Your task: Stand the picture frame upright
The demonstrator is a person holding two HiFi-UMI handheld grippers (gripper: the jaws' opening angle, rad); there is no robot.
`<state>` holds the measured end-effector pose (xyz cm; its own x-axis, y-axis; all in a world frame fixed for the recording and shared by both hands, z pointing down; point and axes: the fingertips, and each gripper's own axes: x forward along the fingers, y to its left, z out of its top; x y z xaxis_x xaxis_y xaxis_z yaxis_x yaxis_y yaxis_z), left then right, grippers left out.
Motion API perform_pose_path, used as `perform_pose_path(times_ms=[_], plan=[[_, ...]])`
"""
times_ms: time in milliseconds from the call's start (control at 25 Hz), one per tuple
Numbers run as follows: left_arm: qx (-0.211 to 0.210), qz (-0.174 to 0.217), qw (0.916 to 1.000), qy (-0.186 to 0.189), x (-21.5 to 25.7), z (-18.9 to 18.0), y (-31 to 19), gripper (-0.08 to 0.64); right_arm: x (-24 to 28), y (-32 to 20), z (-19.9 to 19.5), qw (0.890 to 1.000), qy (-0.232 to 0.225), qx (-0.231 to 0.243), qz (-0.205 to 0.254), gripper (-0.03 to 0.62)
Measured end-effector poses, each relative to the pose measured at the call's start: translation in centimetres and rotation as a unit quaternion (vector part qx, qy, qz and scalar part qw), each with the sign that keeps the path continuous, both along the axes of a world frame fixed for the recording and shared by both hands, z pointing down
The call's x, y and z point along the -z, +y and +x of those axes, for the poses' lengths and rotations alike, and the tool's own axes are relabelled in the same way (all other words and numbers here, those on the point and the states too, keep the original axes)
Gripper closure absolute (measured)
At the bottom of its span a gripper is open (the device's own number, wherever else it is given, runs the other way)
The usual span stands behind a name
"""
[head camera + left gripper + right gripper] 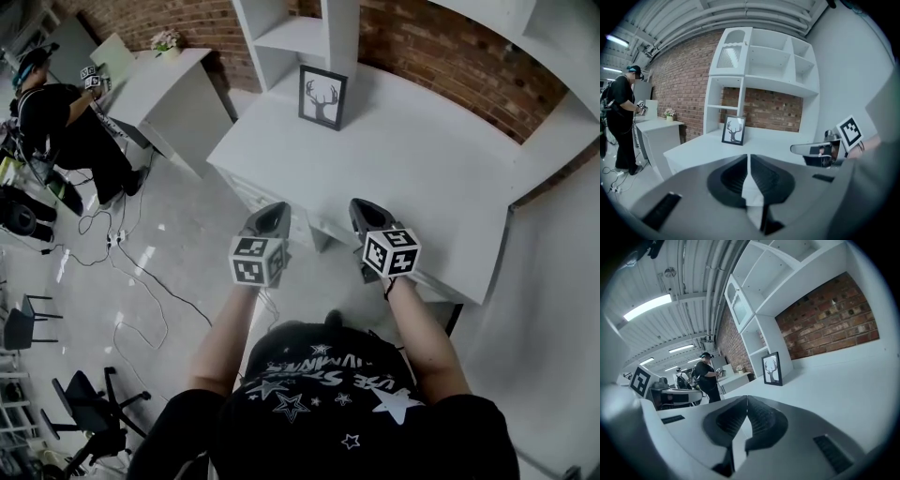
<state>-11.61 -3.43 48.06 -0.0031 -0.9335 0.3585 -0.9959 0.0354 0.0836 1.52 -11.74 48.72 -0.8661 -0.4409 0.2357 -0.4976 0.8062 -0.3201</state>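
A black picture frame [322, 97] with a deer print stands upright at the back of the white desk [422, 159], leaning against the white shelf unit. It also shows far ahead as the frame [733, 130] in the left gripper view and as the frame [772, 369] in the right gripper view. My left gripper [272, 219] hangs just off the desk's near left edge, jaws shut and empty. Over the near edge of the desk my right gripper [367, 216] is shut too, with nothing in it. Both are well short of the frame.
A white shelf unit [300, 37] rises behind the frame against a brick wall. Another person [56, 122] with grippers stands at a second white desk [164, 80] far left. Cables [141, 281] lie on the floor, and office chairs [89, 403] stand at the lower left.
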Motion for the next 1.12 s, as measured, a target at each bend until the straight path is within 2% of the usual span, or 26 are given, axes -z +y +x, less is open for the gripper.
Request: perform_pose_path(times_ms=[240, 480, 640, 800, 1120], plan=[[0.013, 0.005, 0.9999, 0.001, 0.3, -1.9, 3.2, 0.531, 1.1, 2.6, -3.6, 0.999, 0.014, 0.027, 0.019, 0.578], [0.029, 0.005, 0.9994, 0.02, 0.1, -3.2, 7.2, 0.531, 1.1, 6.1, -5.1, 0.999, 0.021, 0.036, 0.012, 0.577], [0.026, -0.001, 0.9992, 0.029, -0.2, -3.2, 10.0, 0.531, 0.8, 8.5, -5.4, 0.999, 0.031, 0.033, 0.007, 0.578], [0.023, 0.011, 0.9993, 0.025, 0.2, -3.2, 12.5, 0.531, 0.8, 11.0, -5.3, 0.999, 0.031, 0.028, 0.001, 0.578], [0.026, 0.015, 0.9989, 0.036, 0.6, -2.4, 17.5, 0.531, 1.6, 15.2, -4.3, 0.999, 0.035, 0.022, 0.009, 0.578]])
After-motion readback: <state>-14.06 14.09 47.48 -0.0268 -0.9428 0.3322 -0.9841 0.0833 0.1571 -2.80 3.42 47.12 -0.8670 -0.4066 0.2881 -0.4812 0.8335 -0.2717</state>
